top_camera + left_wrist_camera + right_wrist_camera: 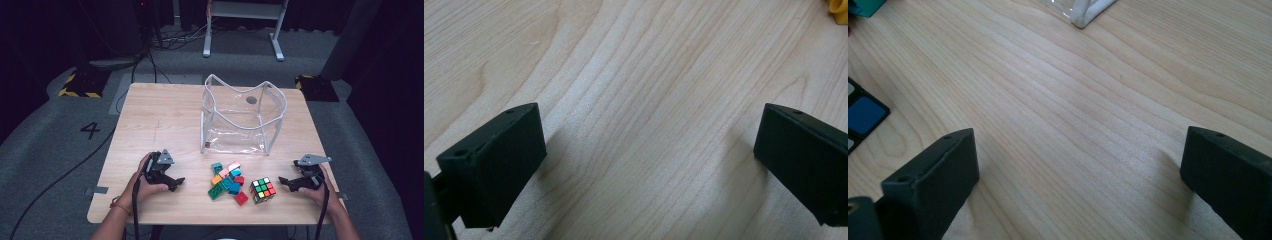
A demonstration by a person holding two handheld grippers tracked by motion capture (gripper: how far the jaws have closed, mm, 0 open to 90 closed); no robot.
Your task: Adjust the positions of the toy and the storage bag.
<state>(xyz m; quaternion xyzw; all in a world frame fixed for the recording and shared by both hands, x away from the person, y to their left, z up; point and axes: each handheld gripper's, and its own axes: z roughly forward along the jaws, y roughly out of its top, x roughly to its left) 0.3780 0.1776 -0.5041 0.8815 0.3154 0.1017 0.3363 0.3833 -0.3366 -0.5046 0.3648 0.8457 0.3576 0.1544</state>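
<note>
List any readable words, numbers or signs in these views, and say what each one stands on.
"4": a dark numeral on the grey floor, left of the table.
Yellow and black hazard stripes, no text: on the floor at the far left and the far right.
The puzzle cube, the toy blocks and the clear bag show no readable print.

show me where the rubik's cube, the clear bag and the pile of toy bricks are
Rubik's cube (263, 190), high view, on its top face.
Clear bag (235, 139), high view, on its front wall.
Pile of toy bricks (227, 181), high view, on the middle of the heap.
</note>
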